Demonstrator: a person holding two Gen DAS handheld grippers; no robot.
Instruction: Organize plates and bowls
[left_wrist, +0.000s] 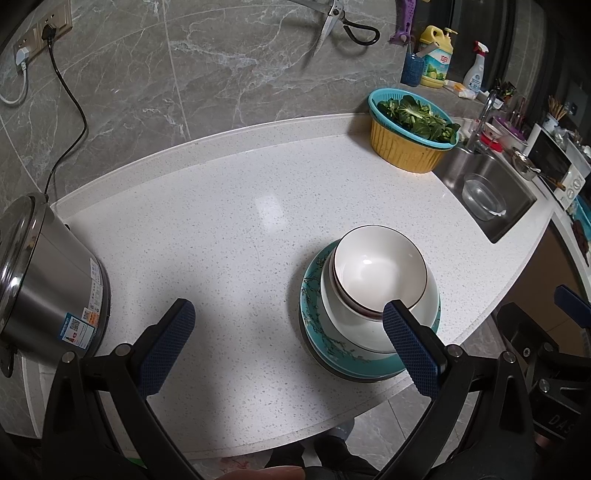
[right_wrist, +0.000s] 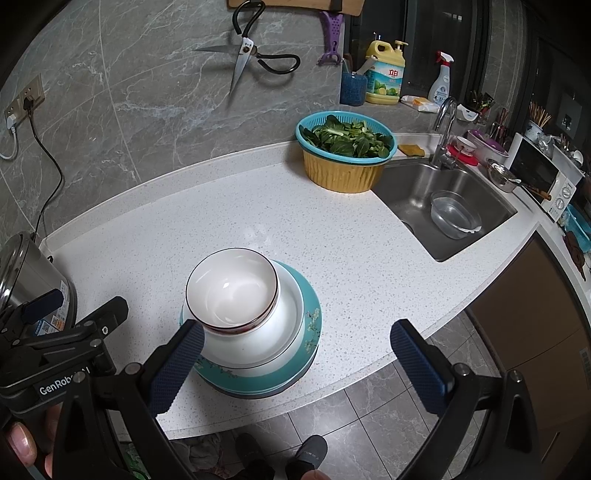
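We've got both tongs, left (left_wrist: 286, 347) and right (right_wrist: 297, 365), wide open and empty over the bowl stack (right_wrist: 236, 295) on teal plates (right_wrist: 310, 332) near the desk (left_wrist: 221, 229) edge; looks heavy, slippery, breakable, so grab low under the plates.

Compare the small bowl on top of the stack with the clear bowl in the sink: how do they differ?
The small bowl is opaque white with a dark rim line; the clear bowl is see-through with no coloured rim.
The small bowl sits on top of a larger white bowl and a teal plate on the counter; the clear bowl stands alone down in the sink.
Both stand upright, mouth up, and neither gripper touches them.
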